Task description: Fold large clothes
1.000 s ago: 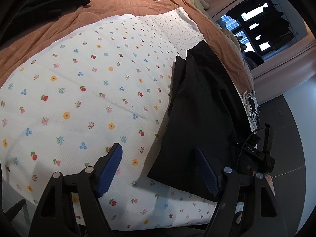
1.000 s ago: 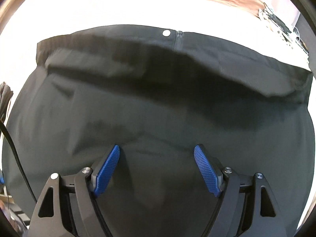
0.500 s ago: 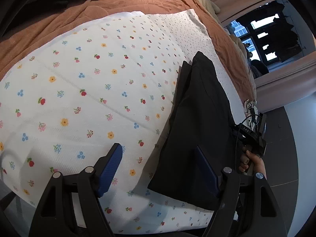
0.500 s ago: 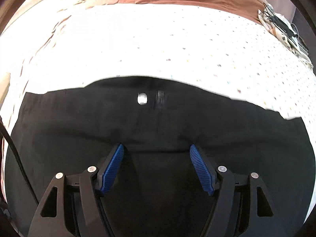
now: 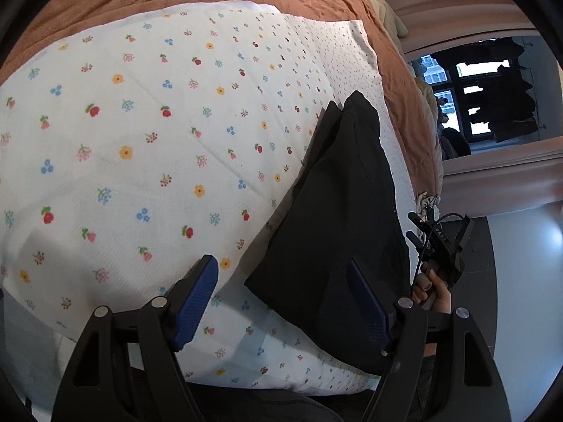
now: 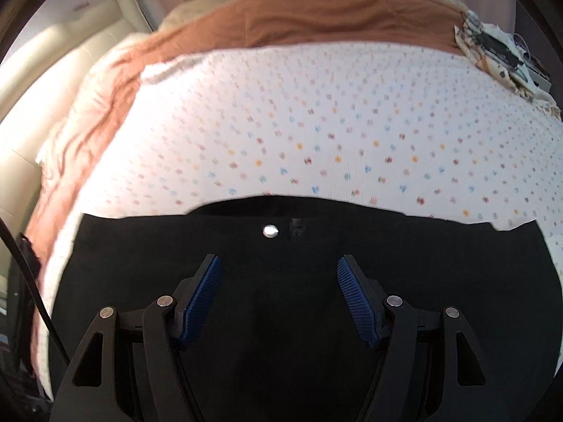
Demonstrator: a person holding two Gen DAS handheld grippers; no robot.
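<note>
- Left gripper (image 5: 283,293), bottom center of its frame, has its blue-padded jaws spread wide and empty.
- Right gripper (image 6: 279,283), bottom center, is likewise spread wide.
- Right hand (image 5: 431,290), lower right, grips its handle.

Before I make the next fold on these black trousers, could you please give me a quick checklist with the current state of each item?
1. Left gripper open and empty: ok.
2. Right gripper open, above the cloth: ok.
3. Black trousers lying flat on the flowered sheet: ok.
4. Waistband button facing up and uncovered: ok.
5. Far end of the trousers free of creases: cannot tell.
</note>
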